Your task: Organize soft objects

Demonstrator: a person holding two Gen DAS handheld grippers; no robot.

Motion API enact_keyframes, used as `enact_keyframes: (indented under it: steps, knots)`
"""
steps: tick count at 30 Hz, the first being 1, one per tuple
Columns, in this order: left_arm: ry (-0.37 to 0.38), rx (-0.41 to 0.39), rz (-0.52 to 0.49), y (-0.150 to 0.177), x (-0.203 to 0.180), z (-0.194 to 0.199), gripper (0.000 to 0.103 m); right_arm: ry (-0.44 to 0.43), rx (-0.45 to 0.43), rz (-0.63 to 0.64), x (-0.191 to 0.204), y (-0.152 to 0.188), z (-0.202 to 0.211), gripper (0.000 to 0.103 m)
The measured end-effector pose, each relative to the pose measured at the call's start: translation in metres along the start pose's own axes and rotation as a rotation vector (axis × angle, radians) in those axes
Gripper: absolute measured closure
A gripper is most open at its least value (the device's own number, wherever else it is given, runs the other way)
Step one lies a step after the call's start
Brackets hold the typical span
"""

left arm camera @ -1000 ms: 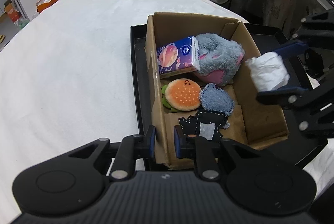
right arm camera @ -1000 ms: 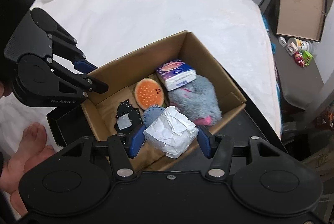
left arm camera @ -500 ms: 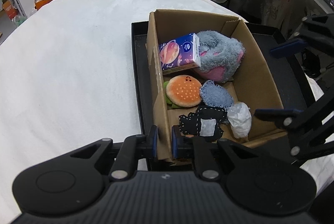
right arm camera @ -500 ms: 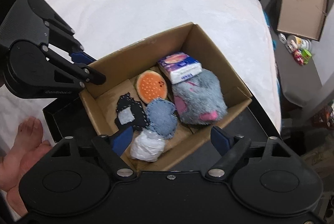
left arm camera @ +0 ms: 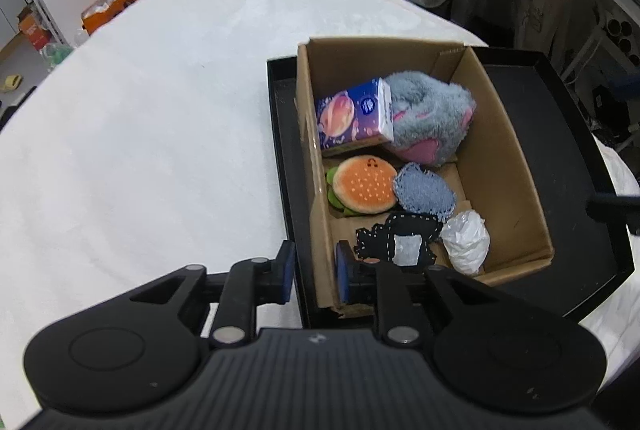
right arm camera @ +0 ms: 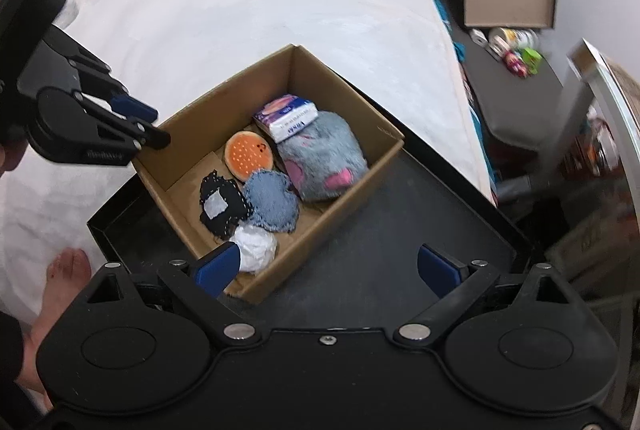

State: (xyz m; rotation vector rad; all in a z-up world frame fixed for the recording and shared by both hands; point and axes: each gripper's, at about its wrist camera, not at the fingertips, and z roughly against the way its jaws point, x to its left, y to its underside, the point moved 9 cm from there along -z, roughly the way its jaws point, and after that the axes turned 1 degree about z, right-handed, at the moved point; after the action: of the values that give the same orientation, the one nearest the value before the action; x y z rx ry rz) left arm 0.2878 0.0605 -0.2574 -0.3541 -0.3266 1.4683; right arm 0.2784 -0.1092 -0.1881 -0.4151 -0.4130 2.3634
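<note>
Left claw (left arm camera: 310, 272) straddling near-left wall of cardboard box (left arm camera: 516, 165), jaws opening, pads leaving wall — box risking shift on black tray (left arm camera: 560, 117). Right claw (right arm camera: 328, 266) opening wide, empty; white crumpled wad (right arm camera: 256, 248) lying in box's near corner beside denim patch (right arm camera: 272, 203).

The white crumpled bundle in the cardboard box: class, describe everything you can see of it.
The white crumpled bundle looks like scrunched thin plastic or paper, wrinkled and roughly rounded. It lies loose on the floor of the cardboard box, in the near corner by the box wall. It touches the black stitched patch and sits just below the blue denim patch. No tool holds it: the right tool stands above it with its jaws opening, empty.
</note>
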Motion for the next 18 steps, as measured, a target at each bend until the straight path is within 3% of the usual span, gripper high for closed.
enact_keyframes:
  steps: [4,10,18]
  knots:
    - [-0.017,-0.012,-0.010,-0.005,0.001,0.017,0.054,-0.003,-0.008,-0.069,-0.006,0.014,0.008,0.004]
    - [0.005,-0.034,-0.041,-0.008,-0.010,0.042,0.036,-0.005,-0.067,-0.212,-0.021,0.028,0.026,0.000]
    - [0.000,-0.049,-0.038,-0.010,-0.018,0.073,0.034,-0.010,-0.136,-0.360,-0.033,0.053,0.052,0.000]
